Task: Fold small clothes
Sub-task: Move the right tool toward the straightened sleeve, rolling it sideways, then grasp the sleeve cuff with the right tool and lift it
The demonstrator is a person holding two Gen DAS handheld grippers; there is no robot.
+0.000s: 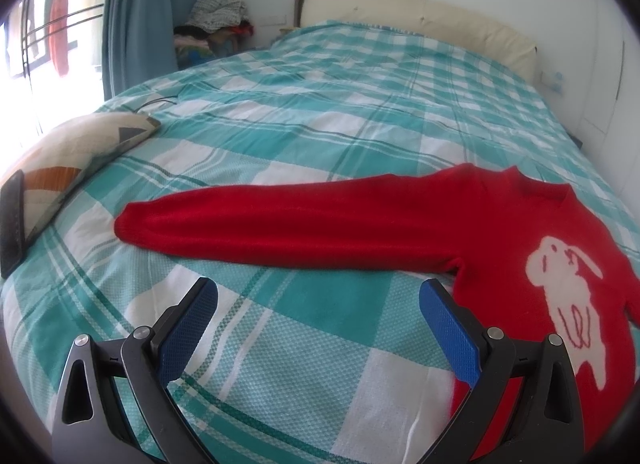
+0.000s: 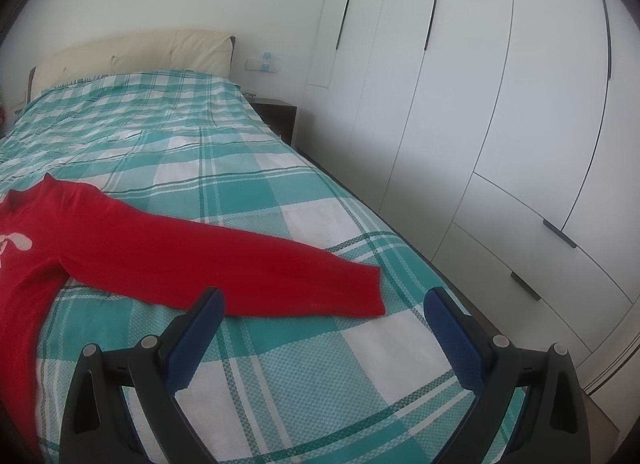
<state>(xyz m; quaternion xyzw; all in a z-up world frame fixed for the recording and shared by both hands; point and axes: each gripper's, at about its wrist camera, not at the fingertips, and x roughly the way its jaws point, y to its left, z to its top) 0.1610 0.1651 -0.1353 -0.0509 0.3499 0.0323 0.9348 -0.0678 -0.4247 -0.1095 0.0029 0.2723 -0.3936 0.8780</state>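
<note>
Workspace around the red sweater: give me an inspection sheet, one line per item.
Surface: bed under a teal checked cover, mostly smooth.
Job's things: red sweater lying flat, rabbit design up, both sleeves spread out.
Clutter: patterned pillow and dark flat device at the bed's edge.
Grippers: left gripper open, holding nothing; right gripper open, holding nothing.
Cables: thin dark cable behind the pillow.
Surroundings: white wardrobe, blue curtain, clothes pile.

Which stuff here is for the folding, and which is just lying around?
For the folding:
red sweater
left tongs, open
right tongs, open

Just lying around:
pillow
black phone
pile of clothes in the corner
bedside table
</note>
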